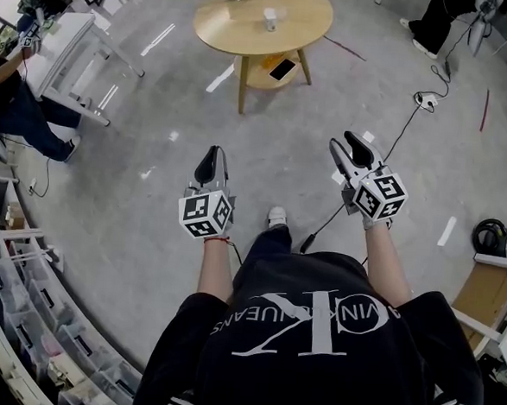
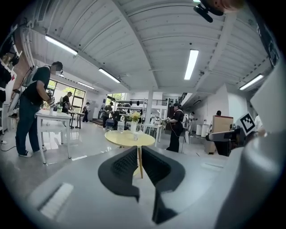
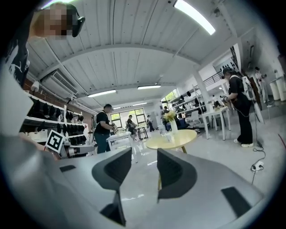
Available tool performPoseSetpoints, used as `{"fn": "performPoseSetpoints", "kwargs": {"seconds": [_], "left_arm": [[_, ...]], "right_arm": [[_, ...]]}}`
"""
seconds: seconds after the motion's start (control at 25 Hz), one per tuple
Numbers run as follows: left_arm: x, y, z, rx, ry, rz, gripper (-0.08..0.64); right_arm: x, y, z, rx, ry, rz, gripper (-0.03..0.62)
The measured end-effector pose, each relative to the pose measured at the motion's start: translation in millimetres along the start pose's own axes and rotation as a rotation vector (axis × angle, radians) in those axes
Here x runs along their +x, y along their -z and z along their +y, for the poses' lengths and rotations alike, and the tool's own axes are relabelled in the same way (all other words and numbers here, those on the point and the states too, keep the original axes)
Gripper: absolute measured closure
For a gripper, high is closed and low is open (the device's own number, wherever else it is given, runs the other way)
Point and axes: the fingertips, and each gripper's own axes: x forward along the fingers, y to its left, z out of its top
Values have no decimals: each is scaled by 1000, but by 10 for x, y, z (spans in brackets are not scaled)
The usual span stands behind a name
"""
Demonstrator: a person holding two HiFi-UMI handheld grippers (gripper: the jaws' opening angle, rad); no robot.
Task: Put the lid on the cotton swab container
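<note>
You stand on a glossy grey floor (image 1: 139, 233), well apart from the round wooden table (image 1: 309, 24) ahead. A small white container (image 1: 270, 18) sits near its middle. Your left gripper (image 1: 211, 154) is clenched on nothing; your right gripper (image 1: 345, 143) gapes, empty.
</note>
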Motion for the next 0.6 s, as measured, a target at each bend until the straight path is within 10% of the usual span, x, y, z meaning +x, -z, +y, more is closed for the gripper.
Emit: {"fn": "performPoseSetpoints", "kwargs": {"seconds": [0.6], "left_arm": [[1014, -297, 782, -7, 55, -2, 433]], "right_arm": [[1021, -310, -419, 56, 83, -71, 442]]}}
